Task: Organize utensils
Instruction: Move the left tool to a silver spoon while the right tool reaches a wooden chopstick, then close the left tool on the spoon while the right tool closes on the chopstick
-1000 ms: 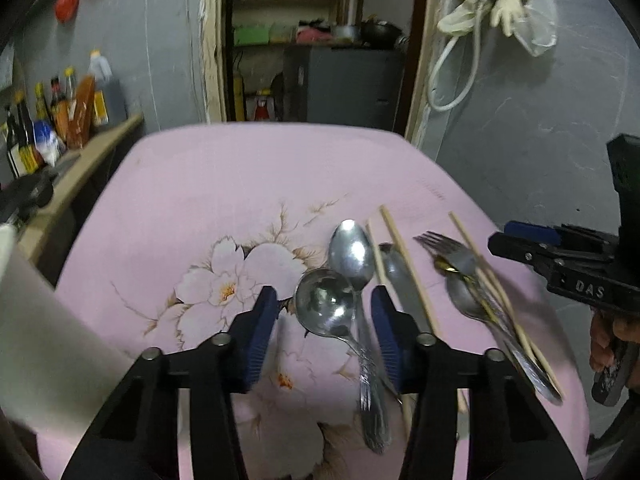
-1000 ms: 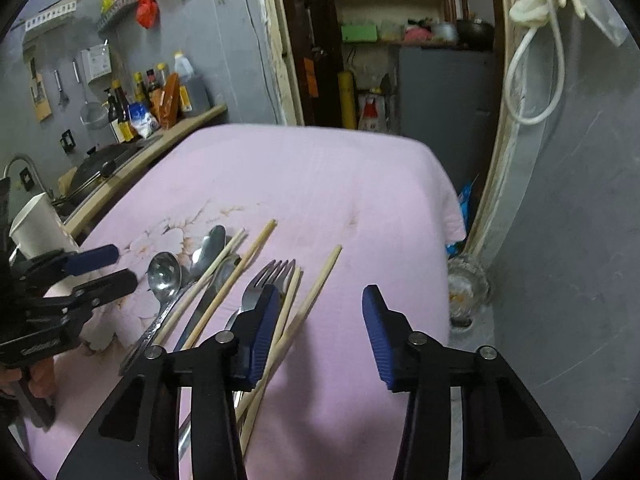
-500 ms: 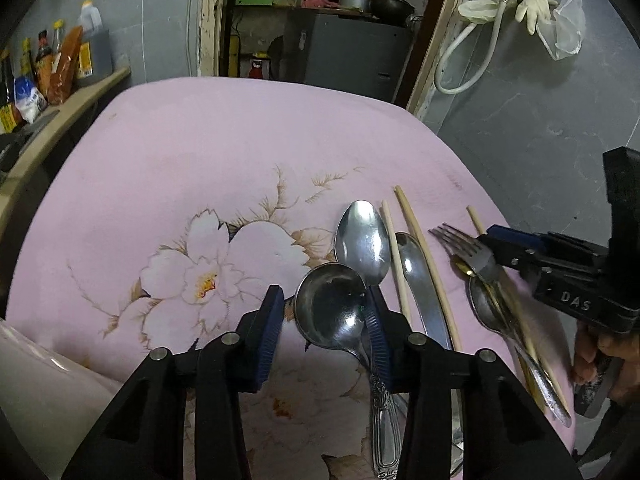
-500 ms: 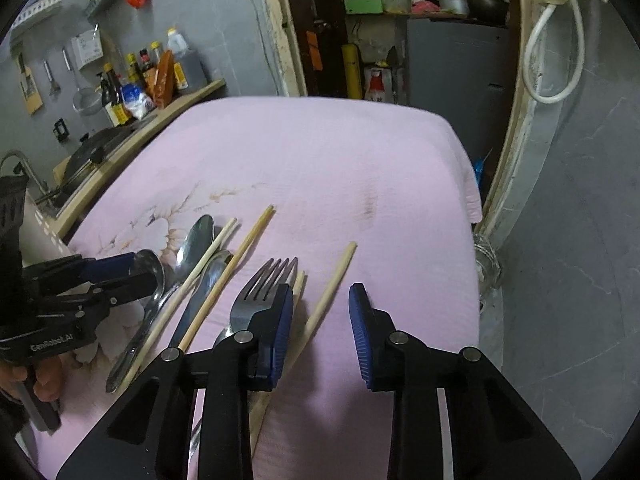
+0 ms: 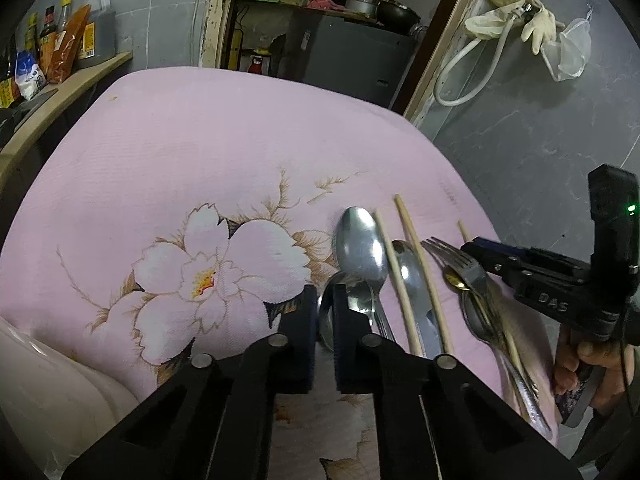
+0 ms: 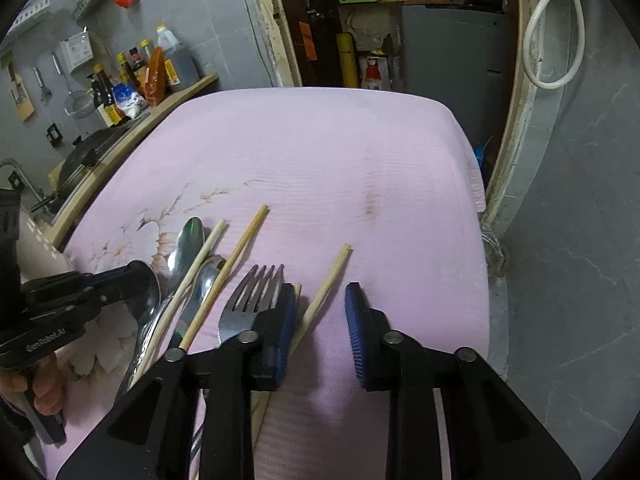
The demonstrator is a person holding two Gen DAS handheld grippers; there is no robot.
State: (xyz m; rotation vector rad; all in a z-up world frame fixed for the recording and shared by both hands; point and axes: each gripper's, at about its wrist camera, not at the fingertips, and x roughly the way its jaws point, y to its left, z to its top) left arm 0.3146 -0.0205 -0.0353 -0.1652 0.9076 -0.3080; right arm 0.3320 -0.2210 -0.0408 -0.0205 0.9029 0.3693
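Observation:
Utensils lie on a pink floral tablecloth [image 5: 200, 152]. My left gripper [image 5: 323, 328] is shut on the rim of a round steel ladle spoon [image 5: 326, 312]. Beside it lie an oval spoon [image 5: 358, 244], another spoon [image 5: 408, 272], pale chopsticks [image 5: 420, 264] and a fork [image 5: 452, 258]. My right gripper [image 6: 320, 328] is open over a chopstick [image 6: 328, 280], its left finger beside the fork [image 6: 250, 300]. The ladle spoon also shows in the right wrist view [image 6: 146, 292], held by the left gripper [image 6: 100, 292].
A cream container [image 5: 48, 384] stands at the left near the table's front. A wooden shelf with bottles [image 5: 60, 52] runs along the left wall. A grey wall [image 6: 580, 200] and door frame stand close to the table's right edge.
My left gripper has closed on the ladle spoon's bowl. My right gripper has moved down and forward over the chopstick beside the fork, and its jaws have narrowed a little.

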